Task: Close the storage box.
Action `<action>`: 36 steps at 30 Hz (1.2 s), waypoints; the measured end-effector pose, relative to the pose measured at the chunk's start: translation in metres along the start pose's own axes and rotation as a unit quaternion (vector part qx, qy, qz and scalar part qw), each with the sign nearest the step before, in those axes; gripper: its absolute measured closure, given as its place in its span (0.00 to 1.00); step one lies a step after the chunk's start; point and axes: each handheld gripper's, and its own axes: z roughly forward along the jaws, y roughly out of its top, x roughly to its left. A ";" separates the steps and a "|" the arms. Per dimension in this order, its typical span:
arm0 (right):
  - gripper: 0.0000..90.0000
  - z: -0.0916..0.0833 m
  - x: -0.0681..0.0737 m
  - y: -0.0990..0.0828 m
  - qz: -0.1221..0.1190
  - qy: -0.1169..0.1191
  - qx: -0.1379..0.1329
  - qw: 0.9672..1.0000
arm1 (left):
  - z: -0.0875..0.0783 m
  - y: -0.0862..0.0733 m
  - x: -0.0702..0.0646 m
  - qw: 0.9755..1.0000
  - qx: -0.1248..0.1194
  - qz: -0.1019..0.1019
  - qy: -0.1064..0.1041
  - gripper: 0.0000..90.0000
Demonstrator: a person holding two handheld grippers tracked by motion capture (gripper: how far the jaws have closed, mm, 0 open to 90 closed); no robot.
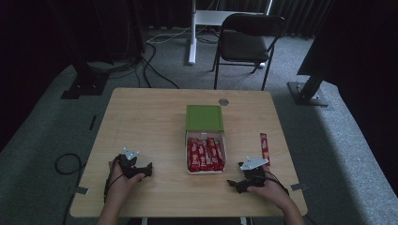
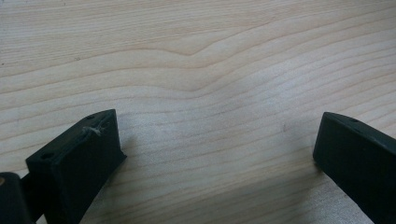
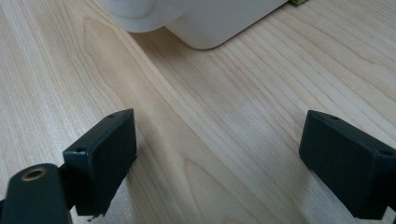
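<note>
Right now the one loose red sachet point(image 1: 264, 148) lies flat on the table point(image 1: 150, 117), close to its right edge and about halfway between the far and near edges, well apart from any other thing except the box beside it. I read it as the thing in hand, since it sits nearest my right gripper point(image 1: 240, 183). I judge it light, thin and limp, with a slick foil skin, so it will likely slide rather than lift if I push on it. The sensible hold, I think, is across its narrow width near one end, jaws coming down almost flat to the wood so one pad can get under an edge.

To its left, near the middle of the table, stands the white box point(image 1: 205, 172), already packed with a row of the same red sachets point(image 1: 204, 154). Its green lid point(image 1: 204, 117) is folded back toward the far edge. In the right gripper view a rounded white corner of that box point(image 3: 205, 23) shows ahead of the jaws.

My right gripper rests near the near right corner of the table, jaws spread wide with only bare wood between them point(image 3: 219, 154). My left gripper point(image 1: 141, 169) rests toward the near left corner, its jaws likewise standing apart over bare wood point(image 2: 215, 149), holding nothing.

Farther out, a small round metal disc point(image 1: 224, 101) is set into the table by the far edge, and a black folding chair point(image 1: 248, 42) stands on the carpet beyond.
</note>
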 end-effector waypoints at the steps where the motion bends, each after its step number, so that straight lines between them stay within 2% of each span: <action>1: 0.12 0.000 0.000 0.000 0.000 -0.001 0.000 1.000 | 0.000 0.000 0.000 1.000 0.000 0.000 0.000 0.02; 5: 0.12 -0.001 0.000 -0.001 0.006 -0.004 0.000 1.000 | -0.002 -0.001 -0.003 1.000 -0.001 0.023 -0.014 0.02; 8: 0.12 -0.004 -0.002 0.000 0.010 -0.006 -0.008 1.000 | -0.002 -0.001 -0.008 0.998 -0.011 0.057 -0.017 0.02; 12: 0.12 -0.010 -0.005 0.005 0.014 -0.018 -0.026 0.999 | -0.003 0.001 -0.017 0.997 -0.016 0.064 -0.051 0.02; 16: 0.12 -0.014 -0.008 0.009 0.018 -0.023 -0.036 0.999 | -0.007 0.004 -0.025 0.994 -0.023 0.087 -0.062 0.02; 21: 0.12 -0.018 -0.010 0.012 0.022 -0.026 -0.046 0.998 | -0.012 0.010 -0.036 0.991 -0.038 0.104 -0.080 0.02; 26: 0.12 -0.022 -0.012 0.015 0.028 -0.027 -0.060 0.997 | -0.016 0.016 -0.047 0.986 -0.049 0.127 -0.095 0.02; 30: 0.12 -0.023 -0.011 0.020 0.028 -0.026 -0.067 0.997 | -0.021 0.022 -0.057 0.981 -0.061 0.146 -0.112 0.02; 36: 0.12 -0.026 -0.011 0.029 0.031 -0.020 -0.089 0.995 | -0.027 0.031 -0.070 0.975 -0.077 0.160 -0.135 0.02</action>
